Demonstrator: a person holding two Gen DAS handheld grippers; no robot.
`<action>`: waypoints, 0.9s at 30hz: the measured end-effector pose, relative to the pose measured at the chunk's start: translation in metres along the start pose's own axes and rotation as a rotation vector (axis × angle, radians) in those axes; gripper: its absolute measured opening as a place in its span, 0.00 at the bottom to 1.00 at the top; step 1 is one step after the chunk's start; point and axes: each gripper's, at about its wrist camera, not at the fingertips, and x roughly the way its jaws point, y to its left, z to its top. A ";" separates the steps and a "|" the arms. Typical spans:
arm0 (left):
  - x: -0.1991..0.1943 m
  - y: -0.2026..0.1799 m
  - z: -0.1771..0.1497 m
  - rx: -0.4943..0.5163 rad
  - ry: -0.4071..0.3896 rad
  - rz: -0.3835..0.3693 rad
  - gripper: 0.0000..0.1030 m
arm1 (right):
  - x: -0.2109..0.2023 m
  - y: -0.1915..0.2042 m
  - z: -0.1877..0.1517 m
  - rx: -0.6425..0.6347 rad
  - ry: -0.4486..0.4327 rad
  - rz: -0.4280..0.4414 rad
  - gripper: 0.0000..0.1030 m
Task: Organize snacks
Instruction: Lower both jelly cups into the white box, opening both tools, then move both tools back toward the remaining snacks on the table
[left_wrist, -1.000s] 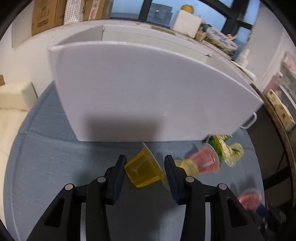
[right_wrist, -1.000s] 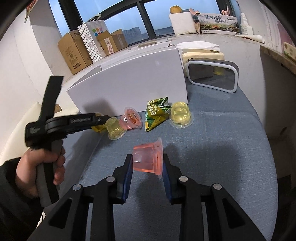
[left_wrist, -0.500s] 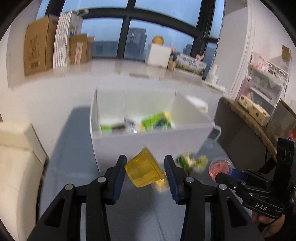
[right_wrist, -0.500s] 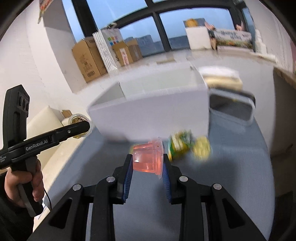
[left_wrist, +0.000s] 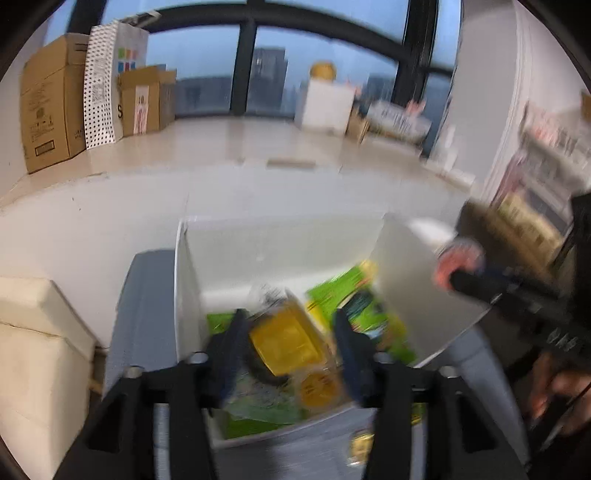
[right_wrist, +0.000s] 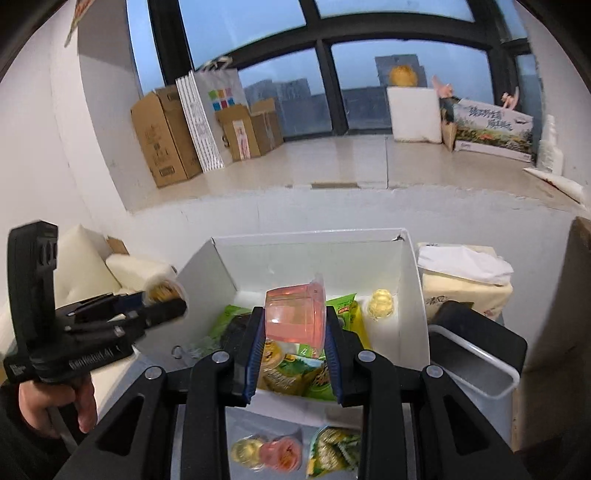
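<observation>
On the table just in front of the white box (right_wrist: 413, 295) I see a yellow jelly (right_wrist: 245, 452), a pink jelly (right_wrist: 282, 456) and a green packet (right_wrist: 334, 454). My right gripper (right_wrist: 293, 354) clamps a pink jelly cup (right_wrist: 295, 317) over the box's near wall. My left gripper (left_wrist: 288, 354) pinches a yellow jelly cup (left_wrist: 286, 343) above the box's left side, over green packets inside.

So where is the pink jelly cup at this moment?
In the right wrist view, the pink jelly cup sits clamped in the right gripper, above the open white box, over the green snack packets inside.
</observation>
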 end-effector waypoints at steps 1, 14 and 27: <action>0.006 0.003 -0.001 -0.003 0.024 0.020 1.00 | 0.004 -0.002 0.000 0.002 0.016 -0.009 0.66; -0.039 0.002 -0.018 0.011 -0.047 -0.046 1.00 | -0.046 -0.038 -0.034 0.160 -0.103 0.030 1.00; -0.082 -0.032 -0.130 0.021 -0.008 -0.127 1.00 | -0.072 -0.046 -0.136 0.148 0.035 -0.029 1.00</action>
